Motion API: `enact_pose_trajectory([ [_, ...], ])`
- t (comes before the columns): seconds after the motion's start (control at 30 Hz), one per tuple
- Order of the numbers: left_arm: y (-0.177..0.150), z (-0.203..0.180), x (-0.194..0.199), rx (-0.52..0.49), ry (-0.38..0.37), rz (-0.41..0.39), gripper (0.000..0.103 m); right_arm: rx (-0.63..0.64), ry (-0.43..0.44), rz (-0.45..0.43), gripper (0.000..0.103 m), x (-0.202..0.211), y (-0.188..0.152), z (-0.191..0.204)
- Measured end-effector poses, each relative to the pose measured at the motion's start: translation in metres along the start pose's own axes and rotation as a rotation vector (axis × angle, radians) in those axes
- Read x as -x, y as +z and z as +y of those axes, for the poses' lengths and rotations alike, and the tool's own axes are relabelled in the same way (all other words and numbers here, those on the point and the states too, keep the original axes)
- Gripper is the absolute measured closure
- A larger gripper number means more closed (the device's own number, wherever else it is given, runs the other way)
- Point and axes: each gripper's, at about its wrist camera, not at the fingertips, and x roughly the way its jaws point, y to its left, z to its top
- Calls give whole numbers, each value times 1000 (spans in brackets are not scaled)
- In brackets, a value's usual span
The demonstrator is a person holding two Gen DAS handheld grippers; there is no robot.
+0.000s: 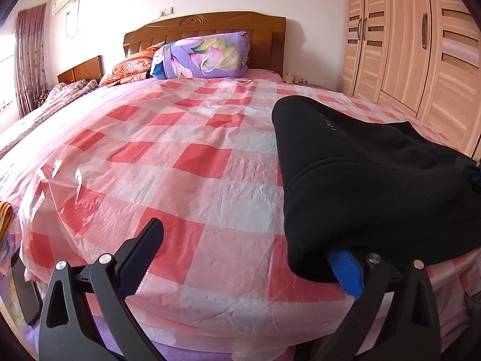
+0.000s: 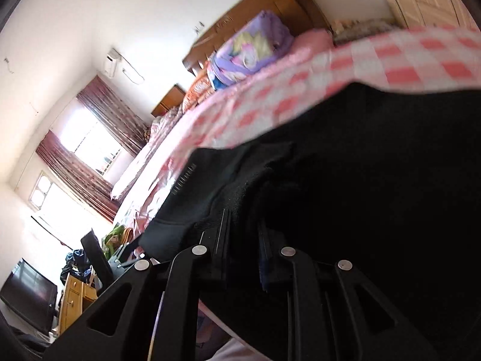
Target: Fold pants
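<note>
The black pants point(image 1: 369, 186) lie on the right side of the bed and rise toward the right edge of the left wrist view. My left gripper point(image 1: 240, 255) is open at the bed's near edge; its left finger point(image 1: 141, 258) is bare and the pants drape over its blue-padded right finger point(image 1: 345, 270). In the tilted, blurred right wrist view, my right gripper point(image 2: 243, 240) is shut on a bunch of the black pants point(image 2: 360, 180), which fill most of that view.
The bed is covered by a red-and-white checked plastic sheet point(image 1: 186, 156). A folded purple quilt point(image 1: 204, 55) and pillows lie by the wooden headboard point(image 1: 210, 25). A wardrobe point(image 1: 421, 45) stands at the right. A window with curtains point(image 2: 90, 150) is at the left.
</note>
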Motion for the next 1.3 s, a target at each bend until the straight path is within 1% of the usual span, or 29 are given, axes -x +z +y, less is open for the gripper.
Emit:
enact_pose_trajectory([
  [0.1,1,-11,7,-43,-1,-12,1,27,-27,-63,85,19,5,10],
  [0.17,2,-22,11,-81,-6,-20,1,36,-69,-105,85,35,4,7],
  [0.23,2,-40,16,-143,0,-36,1,33,-131,-139,85,53,0,-5],
  [0.3,2,-54,20,-201,7,-49,1,-19,-167,-130,85,59,-4,-26],
  [0.37,0,-64,15,-246,31,-41,1,-76,-167,-84,85,52,-14,-50],
  [0.4,-1,-66,12,-252,48,-34,1,-86,-168,-73,85,48,-19,-55],
  [0.47,0,-62,3,-230,73,-1,1,-83,-174,-64,85,43,-24,-56],
  [0.57,4,-36,-3,-67,-22,51,1,-78,-150,-74,85,46,-22,-51],
  [0.6,5,-31,-4,-35,-45,57,1,-68,-146,-76,85,46,-20,-50],
  [0.67,5,-26,-2,16,-69,41,1,-56,-141,-80,85,46,-18,-46],
  [0.7,4,-29,-1,13,-62,30,2,-50,-140,-84,85,47,-16,-44],
  [0.73,4,-36,2,-18,-43,18,2,-47,-137,-88,85,47,-15,-43],
  [0.8,4,-54,7,-119,10,-12,2,-46,-132,-98,85,50,-11,-41],
  [0.83,5,-58,9,-141,31,-30,2,-45,-131,-101,85,52,-10,-40],
  [0.87,7,-57,10,-130,33,-42,2,-43,-129,-103,85,54,-8,-39],
  [0.9,9,-53,10,-99,17,-39,1,-39,-125,-108,85,54,-6,-36],
  [0.97,11,-37,6,-2,-22,-14,1,-22,-115,-111,85,54,-4,-29],
  [1.03,6,-24,1,58,-30,6,1,13,-106,-107,85,50,-3,-17],
  [1.13,-2,-15,-3,100,-42,27,1,55,-127,-88,85,41,-7,-12],
  [1.23,-10,-14,-6,109,-44,36,1,19,-154,-38,85,29,-18,-31],
  [1.3,-13,-12,-8,128,-60,34,1,-13,-160,-15,85,27,-26,-43],
])
